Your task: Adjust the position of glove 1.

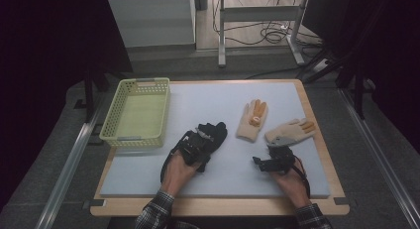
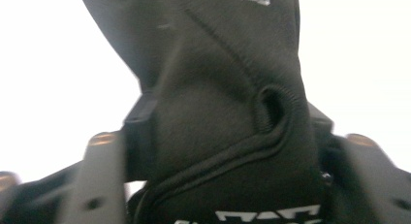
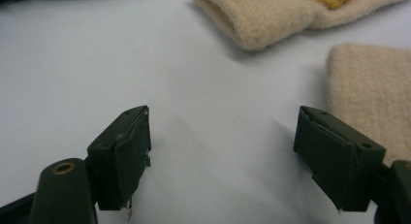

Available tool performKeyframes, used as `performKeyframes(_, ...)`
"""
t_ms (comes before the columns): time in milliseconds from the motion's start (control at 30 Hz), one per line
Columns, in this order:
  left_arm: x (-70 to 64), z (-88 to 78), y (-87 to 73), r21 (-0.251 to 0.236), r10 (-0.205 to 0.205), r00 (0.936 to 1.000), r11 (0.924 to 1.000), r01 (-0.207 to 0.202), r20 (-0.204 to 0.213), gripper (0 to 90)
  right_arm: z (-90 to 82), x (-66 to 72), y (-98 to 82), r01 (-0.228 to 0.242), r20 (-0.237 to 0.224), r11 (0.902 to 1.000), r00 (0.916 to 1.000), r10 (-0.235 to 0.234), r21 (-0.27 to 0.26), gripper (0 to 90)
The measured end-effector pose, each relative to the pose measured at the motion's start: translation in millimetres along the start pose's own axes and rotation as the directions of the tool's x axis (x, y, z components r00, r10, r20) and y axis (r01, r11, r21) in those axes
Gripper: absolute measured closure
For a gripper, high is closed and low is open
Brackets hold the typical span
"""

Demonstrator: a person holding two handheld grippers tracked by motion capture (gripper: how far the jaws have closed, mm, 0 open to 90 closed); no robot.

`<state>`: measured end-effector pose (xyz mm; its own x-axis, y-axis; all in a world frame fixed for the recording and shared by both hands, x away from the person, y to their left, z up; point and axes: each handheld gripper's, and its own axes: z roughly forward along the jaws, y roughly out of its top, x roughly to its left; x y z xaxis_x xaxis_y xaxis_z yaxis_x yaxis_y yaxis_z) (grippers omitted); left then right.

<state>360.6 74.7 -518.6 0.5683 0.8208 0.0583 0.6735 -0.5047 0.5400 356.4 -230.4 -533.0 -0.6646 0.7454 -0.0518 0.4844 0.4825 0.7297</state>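
From the high view, the left gripper (image 1: pixel 197 145) sits on the near end of a black glove (image 1: pixel 212 134) lying mid-table, right of the yellow basket (image 1: pixel 136 113). The right gripper (image 1: pixel 267 163) rests near two cream gloves (image 1: pixel 270 126).

In the left gripper view, the black glove (image 2: pixel 228 112) fills the space between the jaws, which clamp its cuff.

In the right gripper view, the jaws stand wide apart over bare white table (image 3: pixel 72 64), with the cream gloves (image 3: pixel 261 15) beyond.
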Motion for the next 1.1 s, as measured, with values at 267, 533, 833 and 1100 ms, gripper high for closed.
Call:
performKeyframes(267, 2.2, -2.4, 3.0, 0.006, 0.006, 0.9996, 1.0000, -0.005, -0.029, 68.0, 0.0, 0.0, 0.0, 0.000, 0.000, 1.0000, 1.0000, 0.000, 0.000, 20.5)
performKeyframes(533, 18.3, -10.7, 3.8, -0.018, -0.037, 0.9981, 0.9991, 0.038, 0.050, 69.0, 0.0, 0.0, 0.0, -0.001, 0.000, 1.0000, 1.0000, 0.001, 0.000, 20.5)
performKeyframes(833, 26.3, -20.6, 7.4, -0.033, -0.055, 0.9972, 0.9978, 0.057, 0.051, 68.9, 0.0, 0.0, 0.0, -0.001, 0.000, 1.0000, 1.0000, 0.001, 0.000, 20.5)
performKeyframes(1100, 35.5, -35.8, 17.4, -0.053, -0.073, 0.9961, 0.9957, 0.076, 0.049, 68.6, 0.0, 0.0, 0.0, 0.001, 0.001, 1.0000, 1.0000, -0.001, 0.000, 20.5)
